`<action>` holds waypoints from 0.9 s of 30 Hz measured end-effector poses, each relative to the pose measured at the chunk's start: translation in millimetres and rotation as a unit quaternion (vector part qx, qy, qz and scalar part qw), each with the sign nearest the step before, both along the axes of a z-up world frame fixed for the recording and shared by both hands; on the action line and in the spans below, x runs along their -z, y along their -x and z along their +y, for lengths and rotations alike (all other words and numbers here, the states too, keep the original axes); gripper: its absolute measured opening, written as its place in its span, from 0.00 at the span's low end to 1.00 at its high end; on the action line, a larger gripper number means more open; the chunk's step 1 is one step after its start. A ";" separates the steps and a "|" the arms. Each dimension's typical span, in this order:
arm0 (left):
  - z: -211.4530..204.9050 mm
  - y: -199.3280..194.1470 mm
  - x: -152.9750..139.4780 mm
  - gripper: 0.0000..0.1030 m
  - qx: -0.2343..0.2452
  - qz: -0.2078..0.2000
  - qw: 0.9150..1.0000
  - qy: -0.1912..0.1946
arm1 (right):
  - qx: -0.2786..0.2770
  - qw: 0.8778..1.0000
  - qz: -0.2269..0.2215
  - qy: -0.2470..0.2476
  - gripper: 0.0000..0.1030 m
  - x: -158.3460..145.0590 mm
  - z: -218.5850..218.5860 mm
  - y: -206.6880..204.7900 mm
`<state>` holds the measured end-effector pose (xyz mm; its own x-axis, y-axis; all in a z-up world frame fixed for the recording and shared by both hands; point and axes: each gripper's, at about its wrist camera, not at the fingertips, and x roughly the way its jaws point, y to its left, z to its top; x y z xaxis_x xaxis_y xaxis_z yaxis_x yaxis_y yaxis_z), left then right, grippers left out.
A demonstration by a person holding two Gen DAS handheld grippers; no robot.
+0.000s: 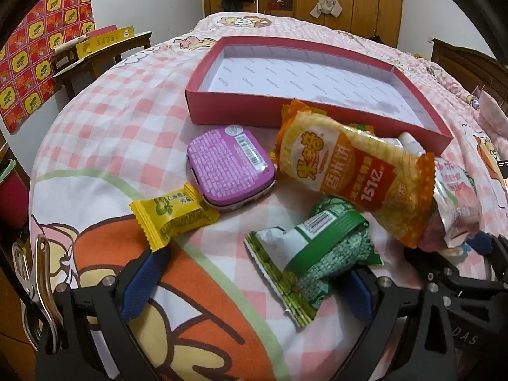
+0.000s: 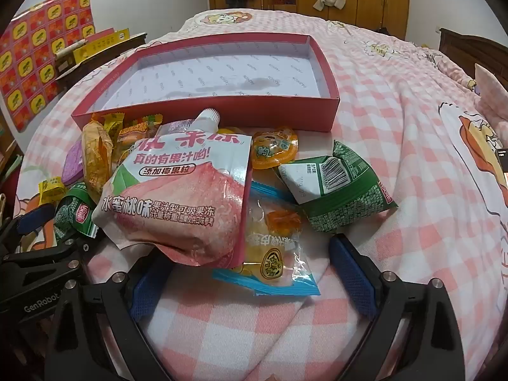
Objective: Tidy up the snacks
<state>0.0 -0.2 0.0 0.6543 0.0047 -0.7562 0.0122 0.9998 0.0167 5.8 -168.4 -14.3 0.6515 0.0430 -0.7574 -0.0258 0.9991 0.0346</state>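
Both pairs of jaws are spread wide and nothing is clamped in either. Between the blue pads of the left gripper [image 1: 250,281] only the quilt is seen, though one corner of a green packet [image 1: 312,254] is overlapped by the right-hand pad. Ahead of the right gripper [image 2: 254,281] a clear blue-edged candy bag [image 2: 273,260] lies with its near end between the open pads, and the pink peach jelly pouch [image 2: 177,203] is propped on top of it; neither appears to be gripped.

Further out, the rest of the pile is spread on the pink checked quilt [image 2: 397,190]: a small yellow sweet [image 1: 171,219], a purple tin [image 1: 230,166], an orange rice-cracker pack [image 1: 355,174], a round orange jelly cup [image 2: 274,150] and a second green packet [image 2: 339,190]. All of them are found just in front of the red box [image 1: 317,112], and some touch its near wall.

Inside the box only the white printed lining is visible; no snack has been placed in it. By this showing the task is judged to be at its very beginning: nothing is sorted, and every snack is left to be picked up and laid in the box.
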 end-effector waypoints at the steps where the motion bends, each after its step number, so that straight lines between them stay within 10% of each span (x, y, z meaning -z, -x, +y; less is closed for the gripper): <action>1: 0.1 -0.1 0.1 0.97 0.000 0.001 1.000 0.002 | 0.000 1.000 0.001 0.003 0.95 0.1 0.2 0.0; 27: -0.7 1.6 1.0 0.97 -0.003 -0.002 1.000 0.003 | 0.000 1.000 0.000 0.004 0.95 0.1 0.0 0.6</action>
<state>-1.6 -0.9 -1.0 0.6577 0.0043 -0.7533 0.0063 0.9999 0.0112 5.2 -168.5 -14.4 0.6516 0.0377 -0.7576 -0.0260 0.9993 0.0274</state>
